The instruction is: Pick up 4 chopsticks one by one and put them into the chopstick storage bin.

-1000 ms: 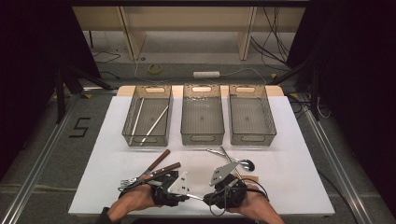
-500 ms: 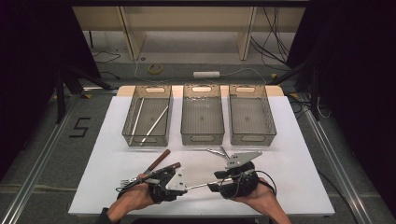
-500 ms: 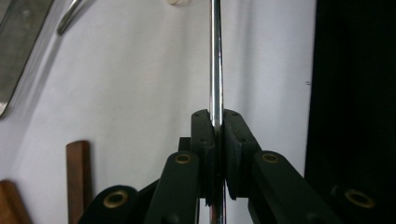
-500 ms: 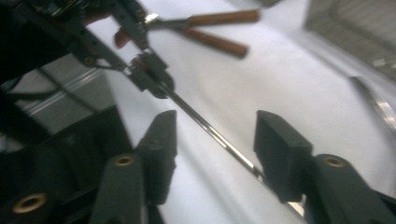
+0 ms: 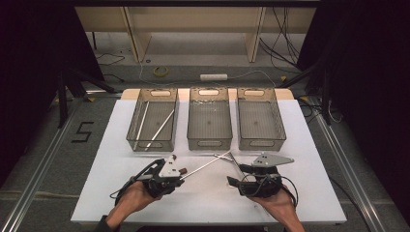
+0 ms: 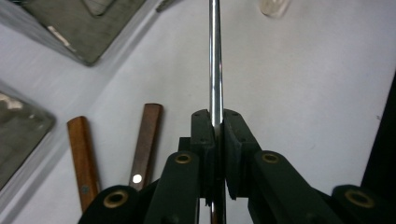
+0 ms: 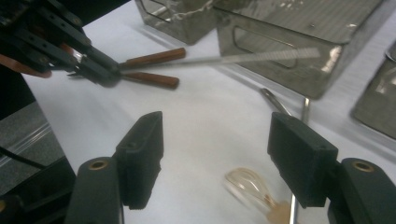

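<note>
Your left tongs (image 5: 181,175) are clenched on a thin metal rod (image 5: 205,165), which slants from the lower centre of the high view toward the upper right. Your right tongs (image 5: 235,175) have just been opening and now hang released, nothing between the pads. The rod probably belongs in the leftmost bin (image 5: 138,140) with the other rods. Keep it level, clear the near wall, then lower it.

The rod (image 6: 215,56) is polished shiny metal. The two handles (image 6: 145,140) are brown wood, the table (image 6: 303,93) matt white.
</note>
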A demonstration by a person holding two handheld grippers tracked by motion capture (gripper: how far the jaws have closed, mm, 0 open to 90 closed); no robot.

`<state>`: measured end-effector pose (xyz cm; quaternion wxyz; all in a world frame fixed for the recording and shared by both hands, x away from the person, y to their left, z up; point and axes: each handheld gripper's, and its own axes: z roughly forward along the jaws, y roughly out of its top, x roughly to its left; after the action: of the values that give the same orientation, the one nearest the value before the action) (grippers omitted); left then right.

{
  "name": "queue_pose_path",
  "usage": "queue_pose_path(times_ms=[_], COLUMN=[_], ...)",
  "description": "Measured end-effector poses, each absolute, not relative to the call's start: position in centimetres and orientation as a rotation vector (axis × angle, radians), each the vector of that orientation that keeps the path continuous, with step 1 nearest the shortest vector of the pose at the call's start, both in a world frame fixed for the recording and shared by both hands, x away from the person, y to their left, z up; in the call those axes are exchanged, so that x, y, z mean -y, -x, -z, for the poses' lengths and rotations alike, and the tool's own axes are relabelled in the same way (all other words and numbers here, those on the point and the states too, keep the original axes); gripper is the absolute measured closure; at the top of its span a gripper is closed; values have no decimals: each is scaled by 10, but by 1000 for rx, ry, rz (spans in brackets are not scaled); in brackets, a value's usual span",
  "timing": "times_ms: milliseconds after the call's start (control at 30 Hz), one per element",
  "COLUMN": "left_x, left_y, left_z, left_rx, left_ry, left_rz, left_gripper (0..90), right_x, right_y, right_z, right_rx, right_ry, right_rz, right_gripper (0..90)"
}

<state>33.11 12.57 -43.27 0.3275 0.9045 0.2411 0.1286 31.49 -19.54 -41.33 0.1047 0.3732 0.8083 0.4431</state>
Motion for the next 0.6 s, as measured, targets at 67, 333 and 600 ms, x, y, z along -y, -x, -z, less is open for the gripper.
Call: queue_pose_path(times_ms=[67,333,600], left_x=[-129,-147,-159], left_y=[-332,-342,-347], left_z=[431,428,425], left_rx=[-668,-775,-851], left_ry=[-2338,-2265,-2208], left_rz=[-350,-383,-397], left_gripper=[833,834,834], right_x=[200,209,214], right_y=[-315,-319,-321], right_z=[415,423,429], right_rx=[-2367,-2349,-2345], right_ry=[-1121,-1182,-1220], right_rz=[-1290,-1255,-1225], right_gripper=[348,330,330])
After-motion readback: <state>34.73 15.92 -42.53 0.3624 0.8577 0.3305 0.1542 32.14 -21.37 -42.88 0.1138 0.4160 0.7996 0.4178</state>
